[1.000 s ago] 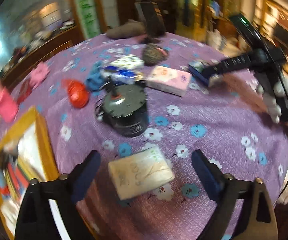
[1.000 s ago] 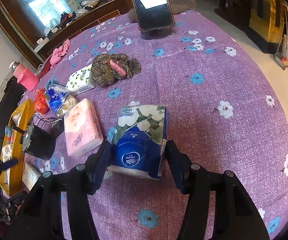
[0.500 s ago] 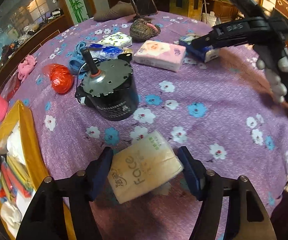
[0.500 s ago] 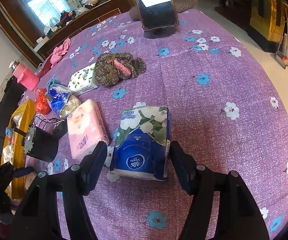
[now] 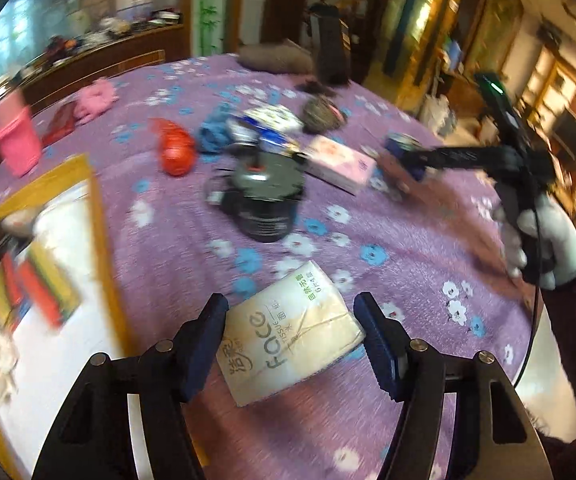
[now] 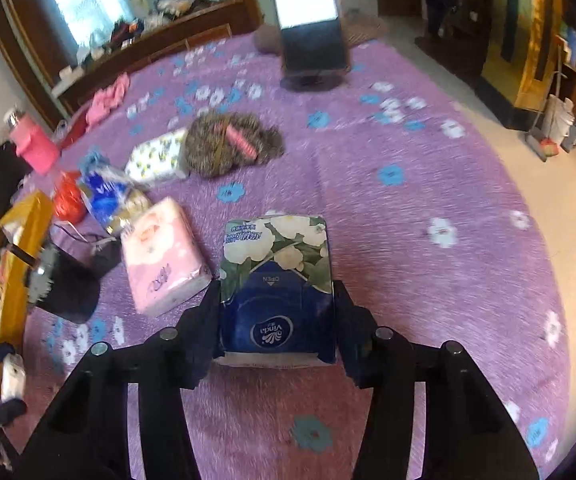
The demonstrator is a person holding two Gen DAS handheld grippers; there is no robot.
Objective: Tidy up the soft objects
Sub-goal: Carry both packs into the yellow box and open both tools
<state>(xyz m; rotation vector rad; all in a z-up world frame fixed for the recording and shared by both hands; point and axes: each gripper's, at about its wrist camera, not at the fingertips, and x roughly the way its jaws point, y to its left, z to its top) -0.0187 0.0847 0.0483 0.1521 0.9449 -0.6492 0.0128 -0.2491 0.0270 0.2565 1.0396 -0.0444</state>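
Note:
My left gripper [image 5: 289, 342] is shut on a cream "Face" tissue pack [image 5: 289, 338], held tilted above the purple flowered tablecloth [image 5: 407, 240]. My right gripper [image 6: 276, 314] is shut on a blue Vinda tissue pack with white flowers [image 6: 276, 280]; it also shows in the left wrist view [image 5: 401, 156]. A pink tissue pack [image 6: 164, 256], a white patterned pack [image 6: 156, 160], a blue wrapped pack [image 6: 110, 200] and a brown knitted hat [image 6: 232, 144] lie on the cloth.
A yellow-rimmed tray [image 5: 100, 232] with soft items sits at the left. A black motor-like cylinder [image 5: 266, 200], a red bag [image 5: 176, 150], a pink cup [image 5: 14, 140], pink cloth [image 5: 96, 96] and a propped phone [image 6: 309, 40] stand on the table.
My left gripper closed on the cream pack and lifted it, swinging left toward the tray. My right gripper closed on the blue Vinda pack.

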